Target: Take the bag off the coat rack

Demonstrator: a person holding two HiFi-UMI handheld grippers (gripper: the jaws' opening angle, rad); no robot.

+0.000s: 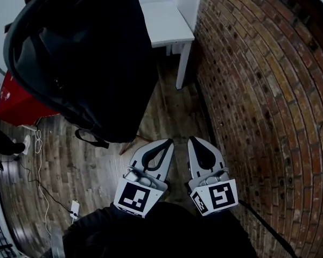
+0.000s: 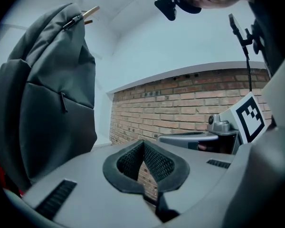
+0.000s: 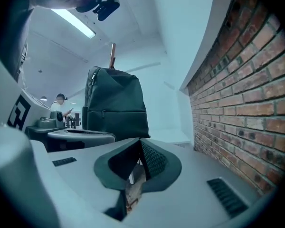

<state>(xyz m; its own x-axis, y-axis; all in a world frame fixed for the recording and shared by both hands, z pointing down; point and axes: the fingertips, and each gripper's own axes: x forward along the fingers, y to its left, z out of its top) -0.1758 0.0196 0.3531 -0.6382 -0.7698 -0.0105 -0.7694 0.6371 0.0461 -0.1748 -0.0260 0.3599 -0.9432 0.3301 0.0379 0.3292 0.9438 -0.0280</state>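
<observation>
The left gripper (image 1: 162, 144) and right gripper (image 1: 197, 142), bottom middle, are closed and empty. Pulling the bag (image 1: 81, 58), upper left, sideways could snag it on the peg (image 2: 91, 12).

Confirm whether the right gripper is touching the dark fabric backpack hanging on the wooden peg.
Apart. The head view shows bare wooden floor between the shut, empty right gripper and the dark fabric backpack, which hangs off to its upper left.
</observation>
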